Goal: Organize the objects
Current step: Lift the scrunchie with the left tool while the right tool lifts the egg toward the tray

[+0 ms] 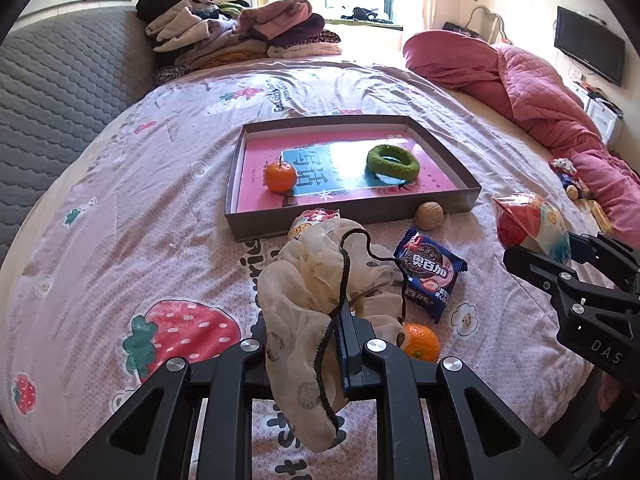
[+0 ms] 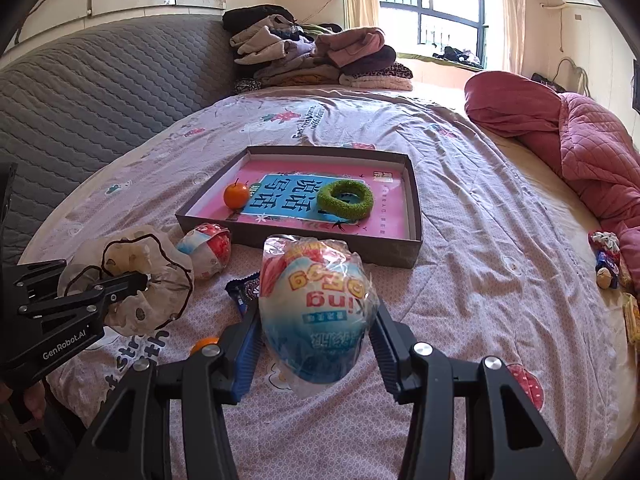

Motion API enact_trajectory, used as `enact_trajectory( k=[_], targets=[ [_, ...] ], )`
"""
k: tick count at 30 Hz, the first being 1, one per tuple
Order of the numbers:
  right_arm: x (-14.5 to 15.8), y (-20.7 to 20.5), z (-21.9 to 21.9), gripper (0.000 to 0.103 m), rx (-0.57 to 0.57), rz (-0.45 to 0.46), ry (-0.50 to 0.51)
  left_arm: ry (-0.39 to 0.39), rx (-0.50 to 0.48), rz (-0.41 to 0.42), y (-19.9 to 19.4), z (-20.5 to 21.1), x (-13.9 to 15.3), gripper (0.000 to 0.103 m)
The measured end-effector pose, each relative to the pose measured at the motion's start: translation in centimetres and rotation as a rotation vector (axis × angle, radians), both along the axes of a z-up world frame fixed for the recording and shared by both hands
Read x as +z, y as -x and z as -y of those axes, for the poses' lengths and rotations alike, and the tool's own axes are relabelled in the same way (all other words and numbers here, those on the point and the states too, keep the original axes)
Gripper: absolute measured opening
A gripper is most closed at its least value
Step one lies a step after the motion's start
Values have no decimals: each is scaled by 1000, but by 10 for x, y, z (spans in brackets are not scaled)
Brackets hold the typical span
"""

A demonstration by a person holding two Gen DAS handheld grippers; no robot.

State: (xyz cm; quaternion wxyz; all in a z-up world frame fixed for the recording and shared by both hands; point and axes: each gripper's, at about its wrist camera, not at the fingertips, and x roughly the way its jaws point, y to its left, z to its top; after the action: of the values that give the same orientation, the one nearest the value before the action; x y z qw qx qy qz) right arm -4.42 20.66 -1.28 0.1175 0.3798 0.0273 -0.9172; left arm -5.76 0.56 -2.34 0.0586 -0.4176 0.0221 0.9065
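My left gripper (image 1: 316,340) is shut on a sheer cream scrunchie with black trim (image 1: 316,280), held above the bed; it also shows in the right wrist view (image 2: 136,276). My right gripper (image 2: 316,320) is shut on a wrapped egg-shaped toy (image 2: 316,304), also seen in the left wrist view (image 1: 532,224). A grey box tray (image 1: 452,148) (image 2: 414,204) on the bed holds an orange (image 1: 280,176) (image 2: 236,196) and a green scrunchie (image 1: 392,162) (image 2: 346,200).
On the bedspread lie a blue cookie packet (image 1: 430,276), a walnut (image 1: 429,216), a second orange (image 1: 422,342), another wrapped egg toy (image 2: 208,254). Folded clothes (image 1: 240,32) sit at the back, a pink quilt (image 1: 540,92) and small snacks (image 2: 608,264) at the right.
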Motion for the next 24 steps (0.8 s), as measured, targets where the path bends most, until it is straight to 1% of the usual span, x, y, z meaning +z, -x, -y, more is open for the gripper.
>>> enact_trajectory(
  k=[14,24],
  targets=[
    [23,-12,7,50,14,-47,7,9,0,-57,-14,-4,26,19],
    [37,-14,11,50,26,-83,11,10,3,-95,-15,-5,42,19]
  ],
)
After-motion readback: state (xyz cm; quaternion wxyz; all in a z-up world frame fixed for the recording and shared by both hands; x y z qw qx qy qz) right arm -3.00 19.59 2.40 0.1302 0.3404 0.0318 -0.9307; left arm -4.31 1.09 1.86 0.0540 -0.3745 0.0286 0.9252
